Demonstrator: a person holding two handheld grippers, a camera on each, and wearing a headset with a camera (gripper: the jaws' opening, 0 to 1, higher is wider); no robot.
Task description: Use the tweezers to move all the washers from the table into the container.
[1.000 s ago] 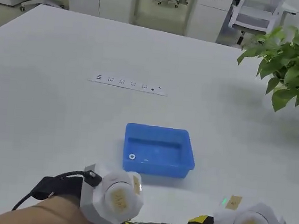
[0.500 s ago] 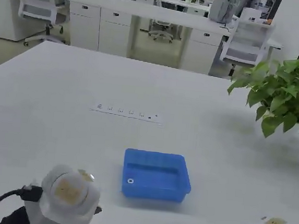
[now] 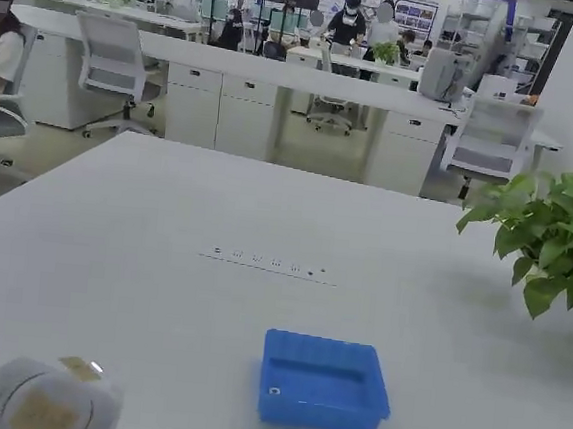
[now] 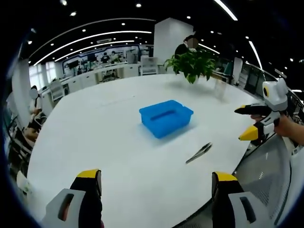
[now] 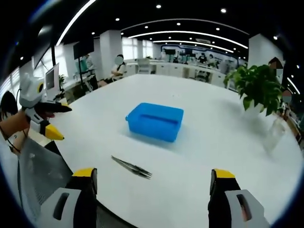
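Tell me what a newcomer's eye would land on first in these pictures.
The bright blue container stands on the white table, one small washer in its near left corner. The tweezers lie loose on the table in front of it, while the left hand-held gripper and right hand-held gripper hover open and empty. A leafy potted plant stands farther right.
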